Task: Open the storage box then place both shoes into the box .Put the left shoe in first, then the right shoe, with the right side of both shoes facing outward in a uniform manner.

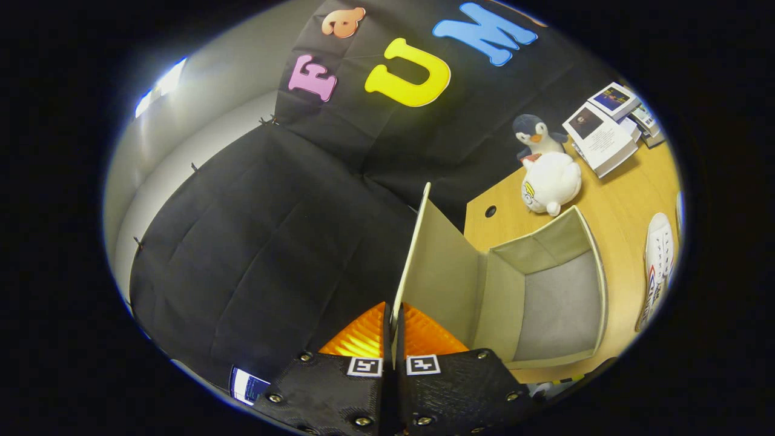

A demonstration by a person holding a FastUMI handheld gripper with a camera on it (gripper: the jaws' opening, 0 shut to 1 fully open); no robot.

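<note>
Here the claw (394, 330) is pinching the edge of the lid (433, 266), both fingers pressed together on it, lid standing upright. The box (560, 303) is sitting open on the counter (623, 200), empty inside. Lid is looking thin, light and board-stiff with a fabric skin; the edge grip is suiting it, though it is likely flexing if twisted. One shoe (659, 260) is lying on the counter just beyond the box; probably light and soft-sided, so the heel collar is looking like the best hold.
</note>
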